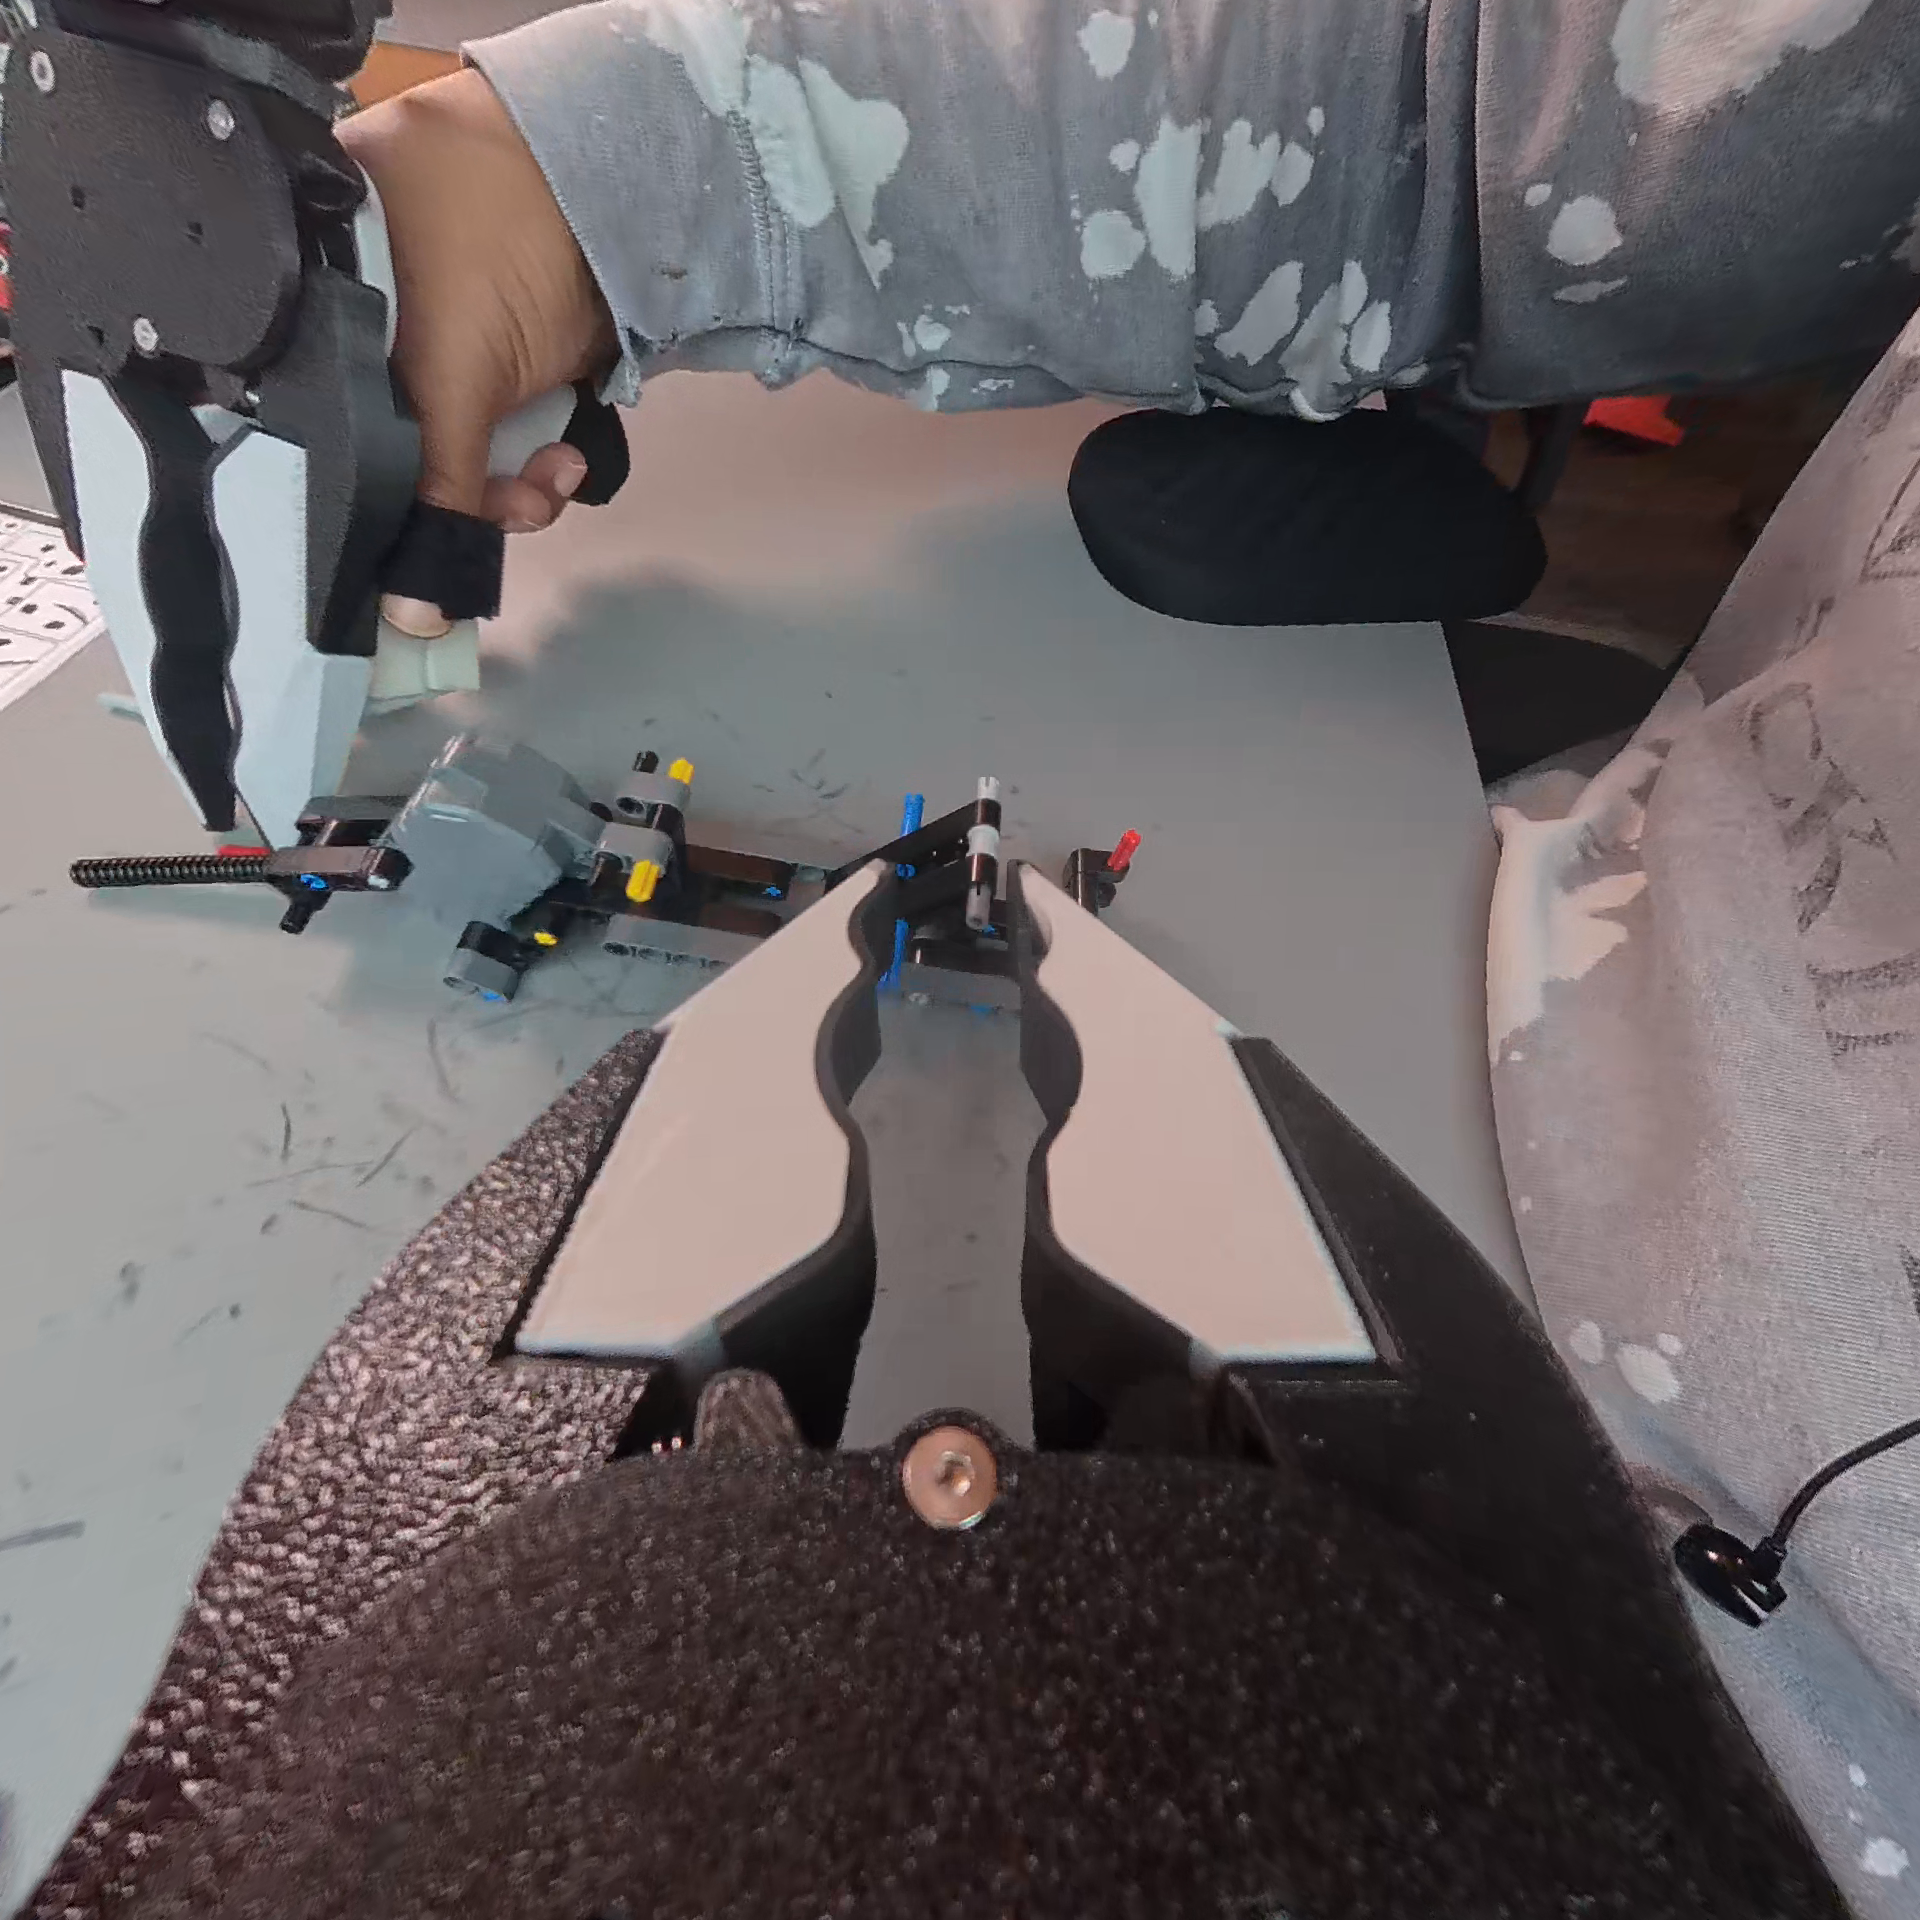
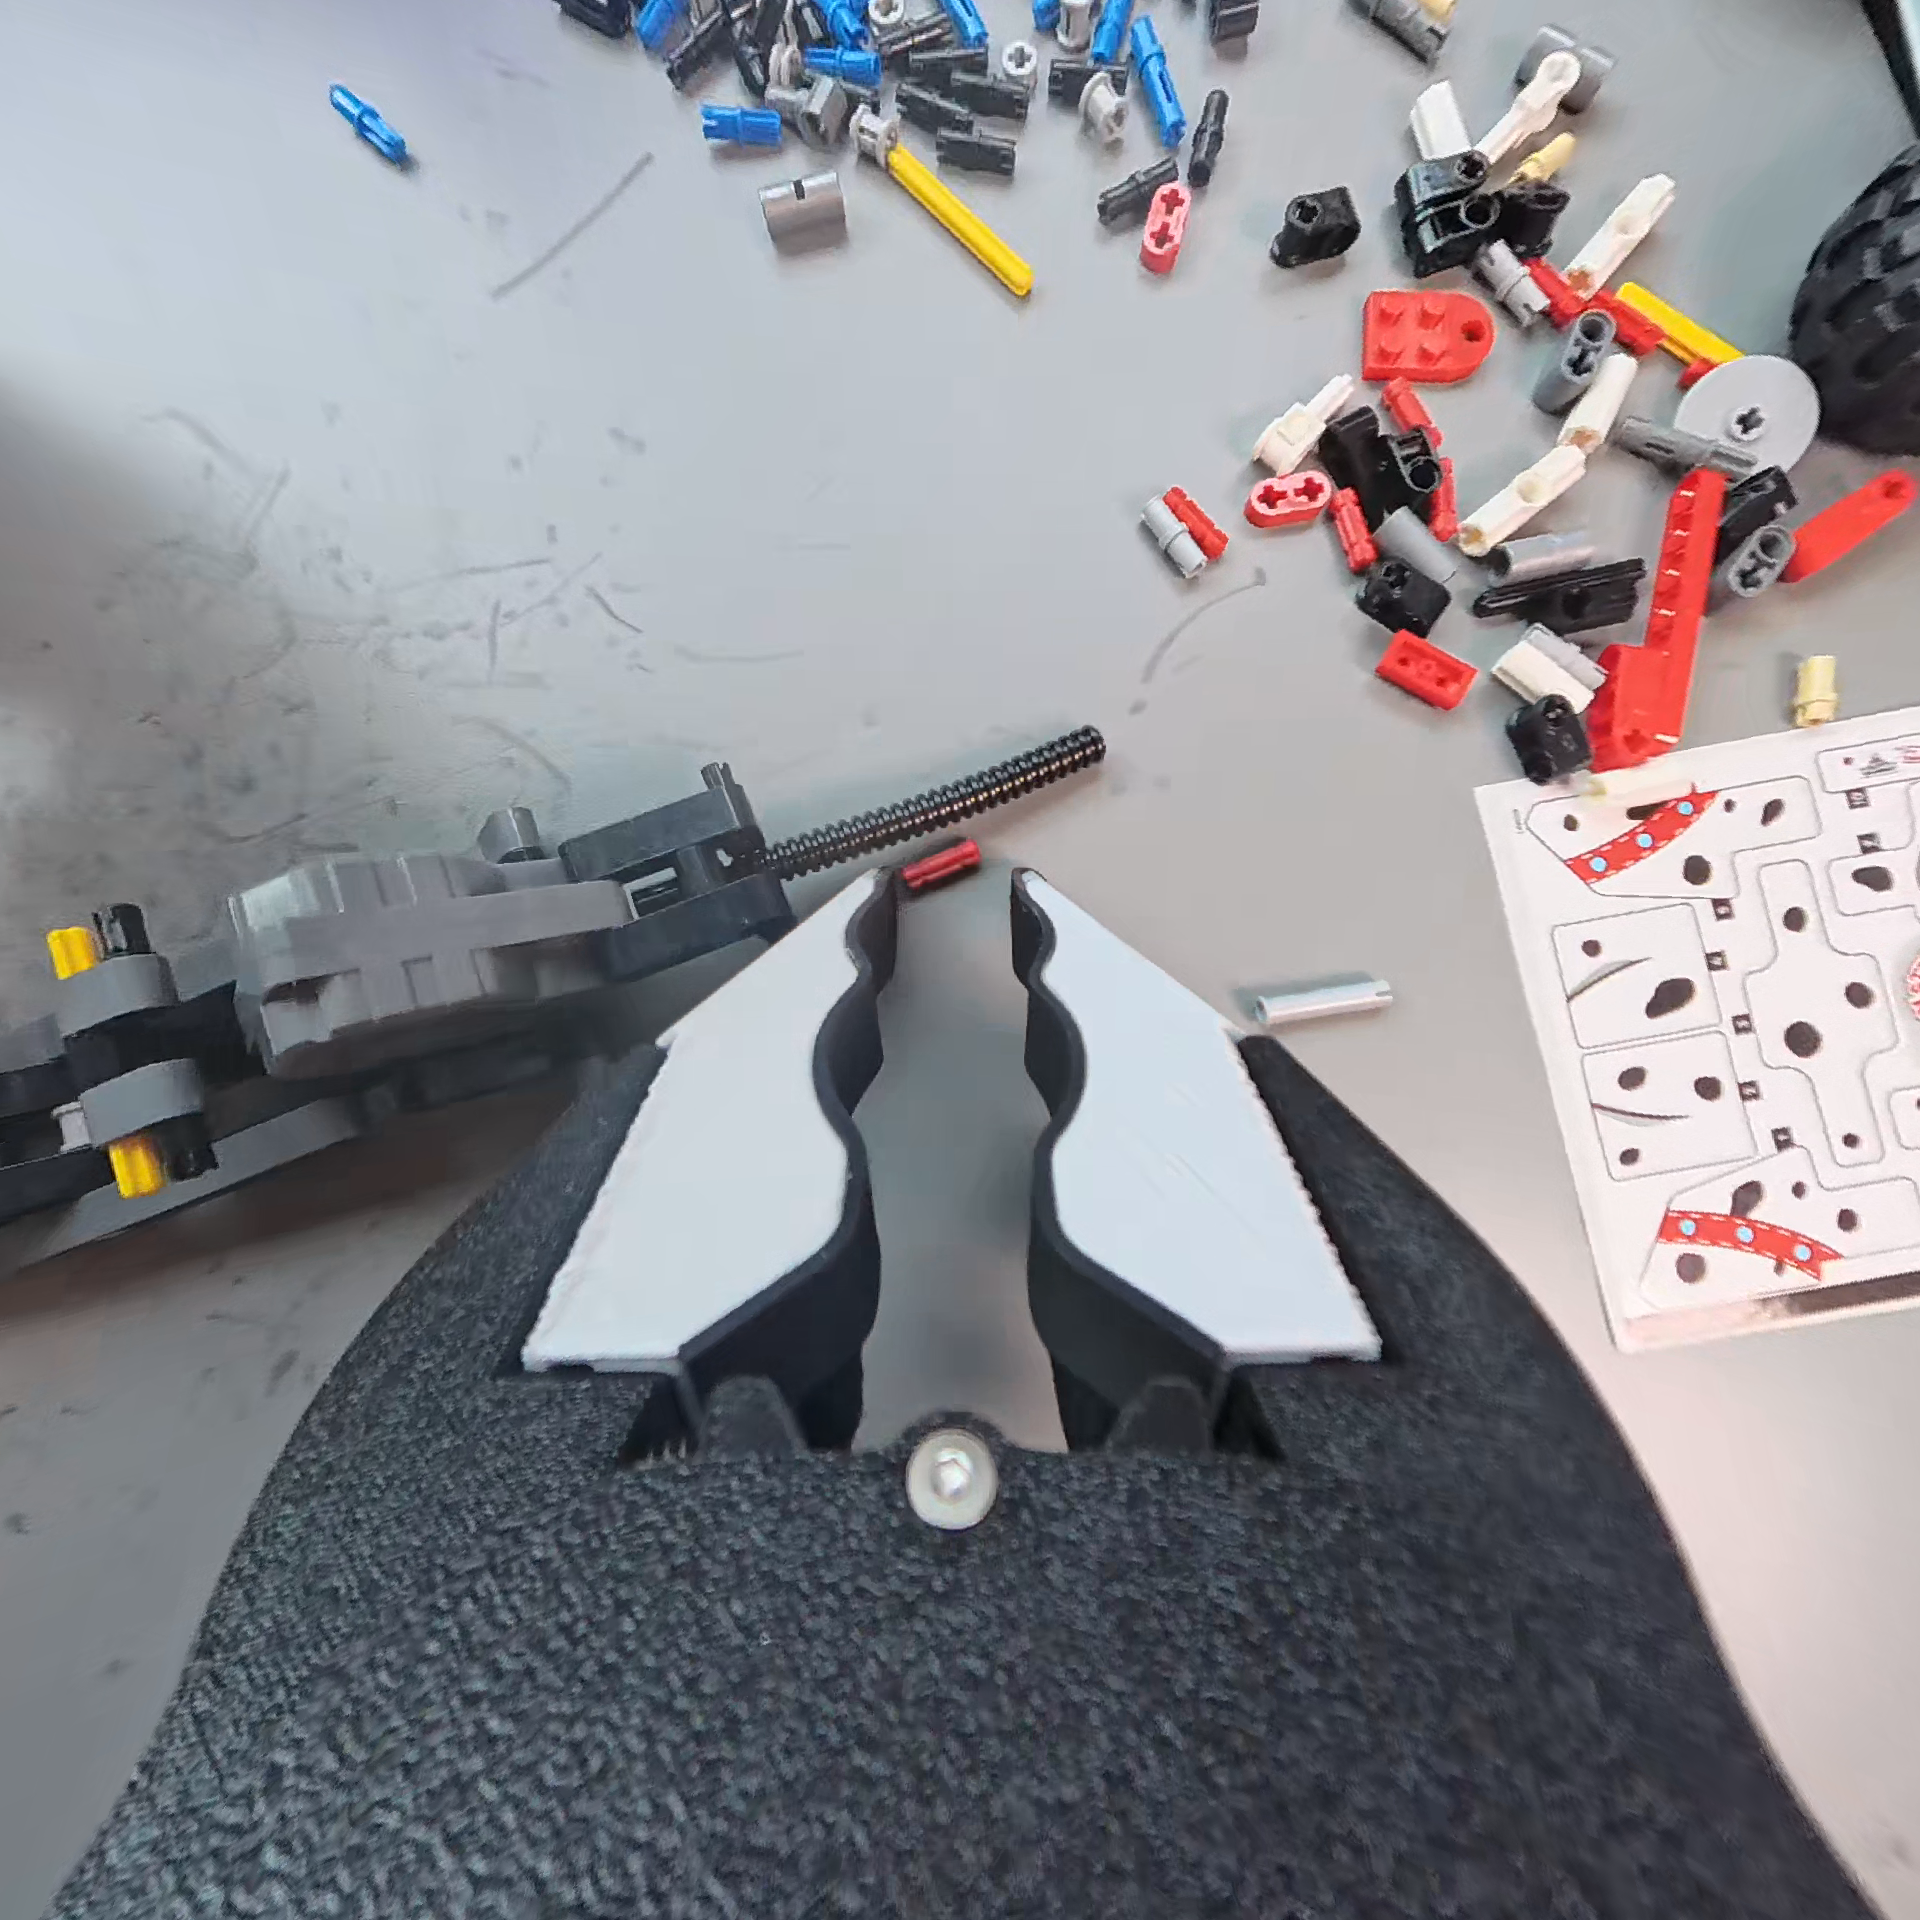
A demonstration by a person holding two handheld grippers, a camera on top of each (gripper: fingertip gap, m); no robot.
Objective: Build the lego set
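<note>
Left gripper point(image 1: 951, 883) clamps the lego assembly point(image 1: 540, 862), which lies on the tabletop point(image 2: 623, 468). Right gripper point(image 2: 951, 883), parted and seemingly empty, sits just before a red pin point(image 2: 940, 864) beside the spring point(image 2: 935, 800). A careless close may flick the pin away; clear tabletop lies beyond, loose parts point(image 2: 1507, 499) far right.

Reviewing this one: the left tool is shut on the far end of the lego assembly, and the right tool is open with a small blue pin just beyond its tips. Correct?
One thing is wrong: the pin lying just beyond the right tool is red, not blue, as the right wrist view shows. The rest holds: the left tool is shut on the far end of the lego assembly, and the right tool is open.
</note>
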